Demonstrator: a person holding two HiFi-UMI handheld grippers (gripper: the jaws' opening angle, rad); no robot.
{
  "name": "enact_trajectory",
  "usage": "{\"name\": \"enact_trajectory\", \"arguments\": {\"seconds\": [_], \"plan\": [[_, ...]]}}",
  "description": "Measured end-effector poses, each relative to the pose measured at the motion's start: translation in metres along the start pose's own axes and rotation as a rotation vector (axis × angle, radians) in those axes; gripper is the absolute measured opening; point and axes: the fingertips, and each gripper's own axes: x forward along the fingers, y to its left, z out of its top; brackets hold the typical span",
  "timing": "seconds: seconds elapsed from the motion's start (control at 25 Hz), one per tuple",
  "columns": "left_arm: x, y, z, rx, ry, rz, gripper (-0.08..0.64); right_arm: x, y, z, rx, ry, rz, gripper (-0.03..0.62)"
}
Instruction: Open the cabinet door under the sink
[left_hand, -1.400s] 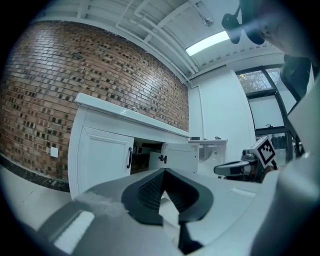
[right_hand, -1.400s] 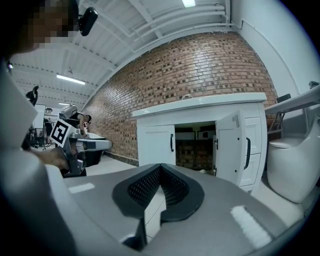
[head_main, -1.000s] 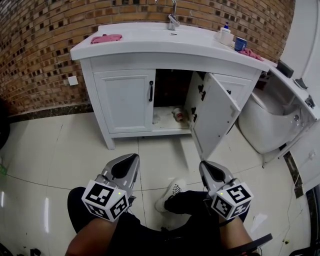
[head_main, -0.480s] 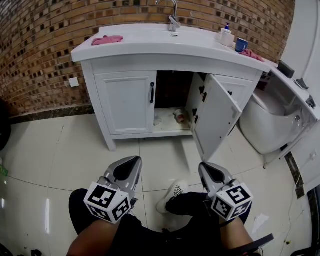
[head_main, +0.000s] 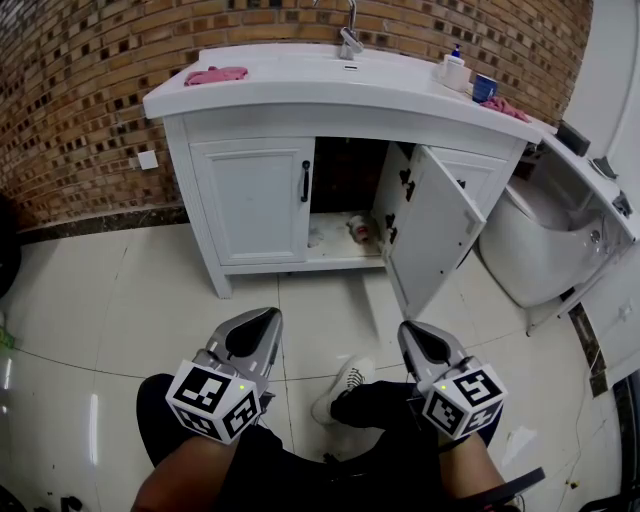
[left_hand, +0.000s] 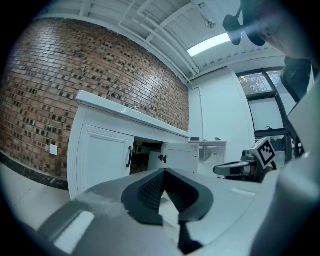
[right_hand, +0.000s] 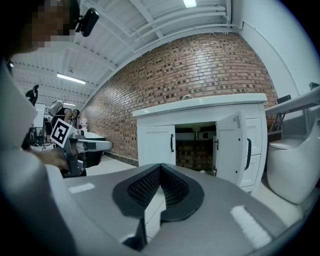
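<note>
The white sink cabinet (head_main: 200, 125) stands against the brick wall. Its right door (head_main: 432, 238) is swung wide open toward me, showing the dark inside and a small jar (head_main: 357, 229) on the cabinet floor. The left door (head_main: 255, 200) with a black handle (head_main: 305, 181) is closed. My left gripper (head_main: 264, 319) and right gripper (head_main: 407, 331) hover low over my lap, well short of the cabinet, both shut on nothing. The open door (right_hand: 231, 148) and its handle (right_hand: 248, 146) appear in the right gripper view. The left gripper view shows the closed door (left_hand: 107, 160).
A white toilet (head_main: 545, 250) stands right of the open door. On the counter are a pink cloth (head_main: 214, 75), a faucet (head_main: 347, 41), a soap bottle (head_main: 453, 70) and a blue cup (head_main: 482, 88). My shoe (head_main: 341, 384) rests on the tiled floor.
</note>
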Motion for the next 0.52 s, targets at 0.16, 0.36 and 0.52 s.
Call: {"name": "enact_trajectory", "arguments": {"seconds": [0.16, 0.36, 0.52], "plan": [[0.0004, -0.0004, 0.0001, 0.000, 0.000, -0.001, 0.003, 0.0004, 0.0010, 0.0002, 0.000, 0.000, 0.003, 0.006], [0.0009, -0.0013, -0.0007, 0.000, 0.002, -0.003, 0.003, -0.0004, 0.0001, -0.0015, 0.001, 0.003, 0.001, 0.006], [0.0019, -0.0024, -0.0017, -0.001, 0.004, -0.005, 0.003, -0.0011, -0.0009, -0.0016, -0.001, 0.003, 0.001, 0.006]]}}
